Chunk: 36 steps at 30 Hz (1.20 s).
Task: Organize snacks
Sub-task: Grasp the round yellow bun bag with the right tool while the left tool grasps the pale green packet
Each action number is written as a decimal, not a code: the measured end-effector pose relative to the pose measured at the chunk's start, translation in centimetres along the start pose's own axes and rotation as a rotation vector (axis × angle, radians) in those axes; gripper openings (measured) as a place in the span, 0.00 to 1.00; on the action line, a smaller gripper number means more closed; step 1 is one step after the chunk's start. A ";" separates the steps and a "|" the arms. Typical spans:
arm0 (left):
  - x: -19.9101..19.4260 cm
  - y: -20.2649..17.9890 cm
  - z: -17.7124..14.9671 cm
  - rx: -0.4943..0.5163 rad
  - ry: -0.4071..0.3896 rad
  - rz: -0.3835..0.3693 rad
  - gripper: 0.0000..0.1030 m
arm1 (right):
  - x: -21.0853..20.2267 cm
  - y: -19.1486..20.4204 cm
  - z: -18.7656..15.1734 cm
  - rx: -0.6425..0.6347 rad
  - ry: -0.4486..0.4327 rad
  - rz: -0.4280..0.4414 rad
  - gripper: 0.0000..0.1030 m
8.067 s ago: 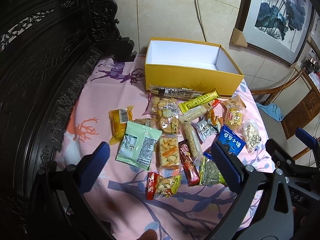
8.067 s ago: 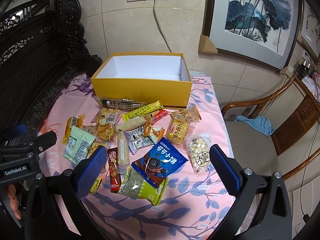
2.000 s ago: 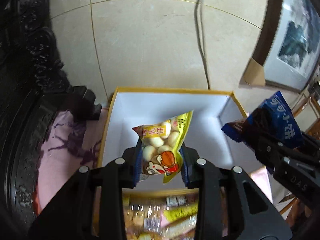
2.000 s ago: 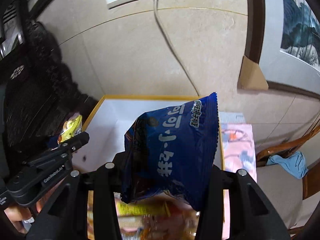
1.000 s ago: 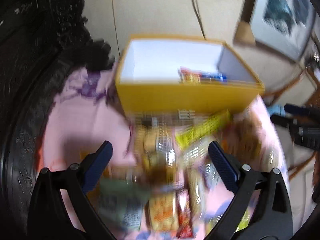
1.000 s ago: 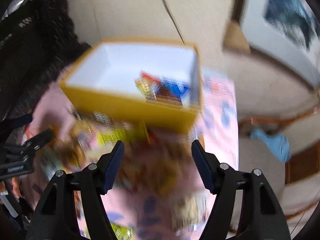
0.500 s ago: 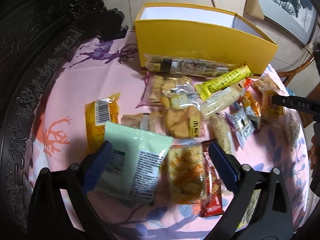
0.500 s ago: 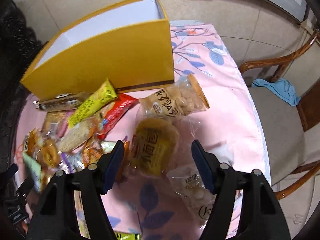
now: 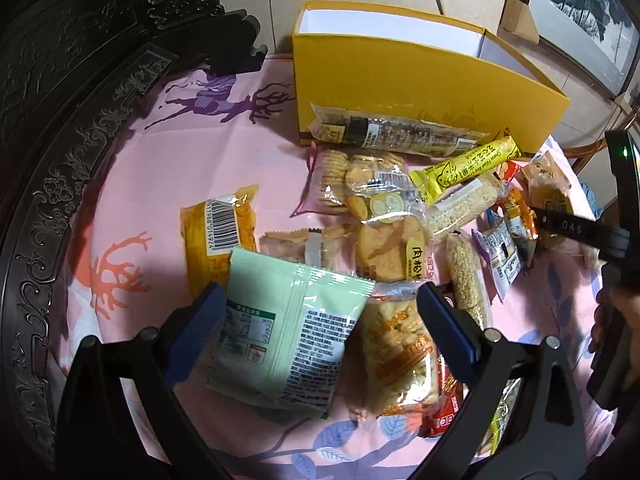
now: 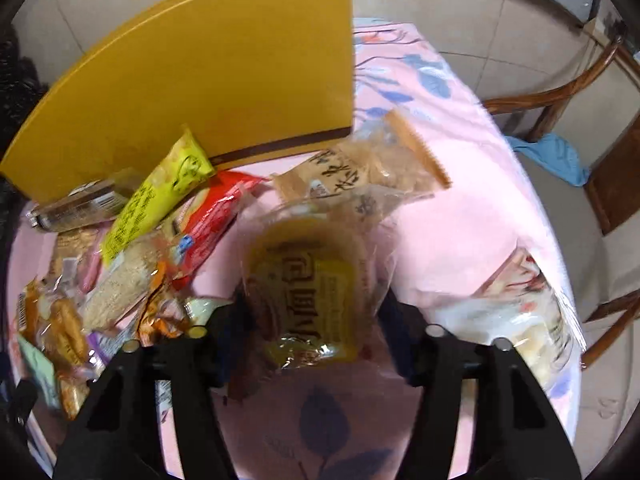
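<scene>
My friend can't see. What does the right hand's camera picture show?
The right gripper is closing its fingers around a clear-wrapped yellow bun packet on a pink flowery tablecloth. Behind it stands a yellow box, with more wrapped snacks piled to the left.

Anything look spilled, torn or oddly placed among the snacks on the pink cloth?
Nothing looks spilled or torn. The packets lie overlapping in a loose heap before the yellow box, and one long clear packet rests against the box's front wall. That fits a sort not yet finished.
</scene>
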<state>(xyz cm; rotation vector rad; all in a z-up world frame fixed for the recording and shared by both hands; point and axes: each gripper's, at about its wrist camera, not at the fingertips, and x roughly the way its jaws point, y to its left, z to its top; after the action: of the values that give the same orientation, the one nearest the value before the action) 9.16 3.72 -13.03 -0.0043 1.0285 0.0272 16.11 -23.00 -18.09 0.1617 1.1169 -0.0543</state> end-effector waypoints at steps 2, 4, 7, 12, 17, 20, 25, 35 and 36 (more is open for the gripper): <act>0.0 0.7 0.0 -0.012 -0.003 -0.014 0.95 | -1.1 0.0 -0.3 -0.013 -0.023 0.015 0.50; 0.1 1.4 0.0 -0.026 0.004 -0.008 0.95 | -2.6 0.3 -0.6 -0.027 -0.044 0.033 0.50; 0.6 2.2 -0.4 -0.052 0.026 -0.014 0.95 | -5.0 0.3 -1.0 -0.043 -0.068 0.065 0.50; 2.0 1.5 -1.4 0.003 0.059 0.023 0.95 | -7.5 1.1 -1.9 -0.056 -0.069 0.139 0.50; 3.0 2.2 -2.3 0.045 0.084 0.043 0.93 | -9.3 1.8 -2.6 -0.077 -0.061 0.178 0.50; 3.5 2.3 -3.1 0.083 0.117 0.044 0.78 | -10.2 2.1 -3.4 -0.078 -0.055 0.202 0.50; 4.1 0.7 -3.8 0.140 0.101 0.065 0.78 | -9.0 2.2 -3.3 -0.102 -0.035 0.222 0.50; 2.7 1.1 -3.3 -0.002 0.103 -0.022 0.30 | -10.3 3.2 -4.0 -0.137 -0.052 0.246 0.50; 1.7 0.8 -3.0 -0.015 0.091 -0.042 0.30 | -10.4 3.2 -4.0 -0.136 -0.055 0.248 0.50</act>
<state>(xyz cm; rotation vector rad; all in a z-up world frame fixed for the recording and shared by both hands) 7.49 4.49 -16.05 -0.0418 1.1190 -0.0038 8.38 -19.59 -10.16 0.1747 1.0352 0.2366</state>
